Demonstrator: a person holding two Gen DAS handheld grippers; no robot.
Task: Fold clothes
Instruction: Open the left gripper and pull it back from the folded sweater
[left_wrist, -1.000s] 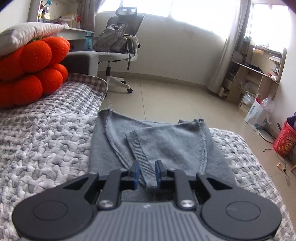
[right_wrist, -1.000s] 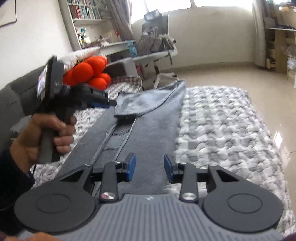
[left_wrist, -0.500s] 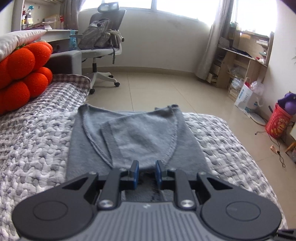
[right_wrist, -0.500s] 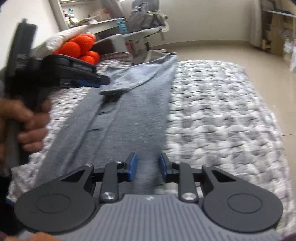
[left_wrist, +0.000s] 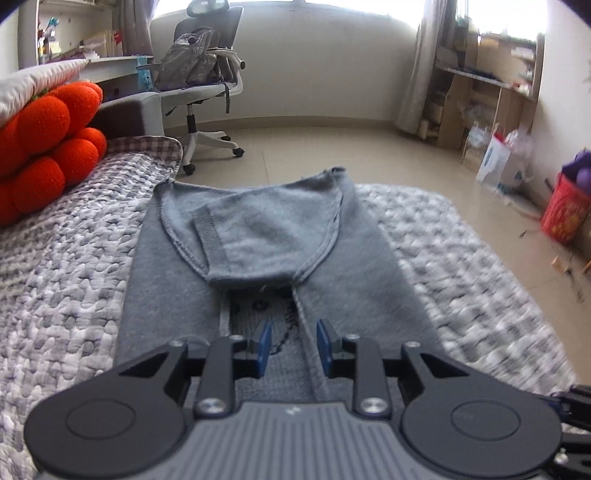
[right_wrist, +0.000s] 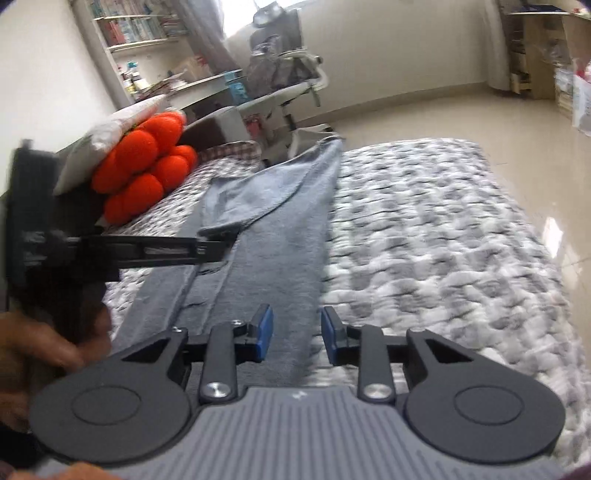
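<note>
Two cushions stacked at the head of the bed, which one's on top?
The flat white pillow is on top. Beneath it sits the orange cushion, made of round bulging lobes. The white one is plain and smooth.

A grey-and-white knit bed cover (left_wrist: 66, 266) carries the flat grey sweater (left_wrist: 258, 236) and orange cushion (left_wrist: 48, 147).

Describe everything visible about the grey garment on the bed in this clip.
The grey garment is a soft knit, apparently a cardigan, lying flat and lengthwise on the mottled grey-white bedspread. Both sides are folded inward. A sleeve with a ribbed cuff lies folded across its far end. An open front strip shows darker fabric and buttons. Neither gripper's pads press it, though both hover just above.
</note>
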